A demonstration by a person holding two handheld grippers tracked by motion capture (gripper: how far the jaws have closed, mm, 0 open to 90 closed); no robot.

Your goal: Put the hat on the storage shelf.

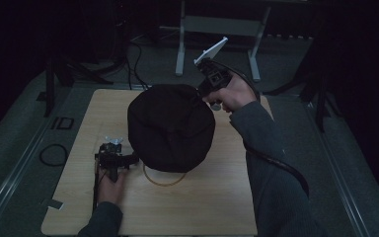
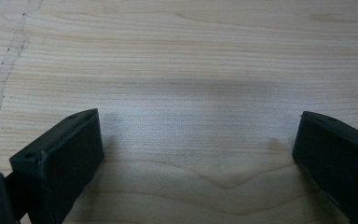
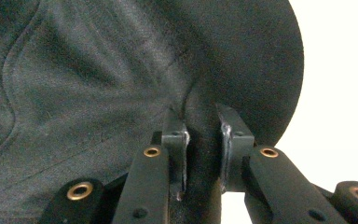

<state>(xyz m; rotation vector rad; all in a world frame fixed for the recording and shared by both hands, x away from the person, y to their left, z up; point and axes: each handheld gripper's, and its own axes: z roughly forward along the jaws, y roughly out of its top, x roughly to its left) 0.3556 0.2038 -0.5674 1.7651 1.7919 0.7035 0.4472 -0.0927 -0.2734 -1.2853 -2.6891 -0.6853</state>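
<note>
My left tongs (image 1: 112,160) rested wide apart near the desk's (image 1: 217,197) left edge, beside the black hat (image 1: 170,126). My right tongs (image 3: 203,140) pinched the hat's brim toward the far edge.

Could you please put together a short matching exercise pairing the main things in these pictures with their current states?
Things:
1. left gripper
2. right gripper
3. black fabric bag
4. thin ring

States:
A. lying on the wooden table, partly under the fabric
B. jaws wide apart over bare wood, holding nothing
C. clamped on a fold of dark cloth
D. sitting bunched in the middle of the table

Pairs: 1-B, 2-C, 3-D, 4-A
</note>
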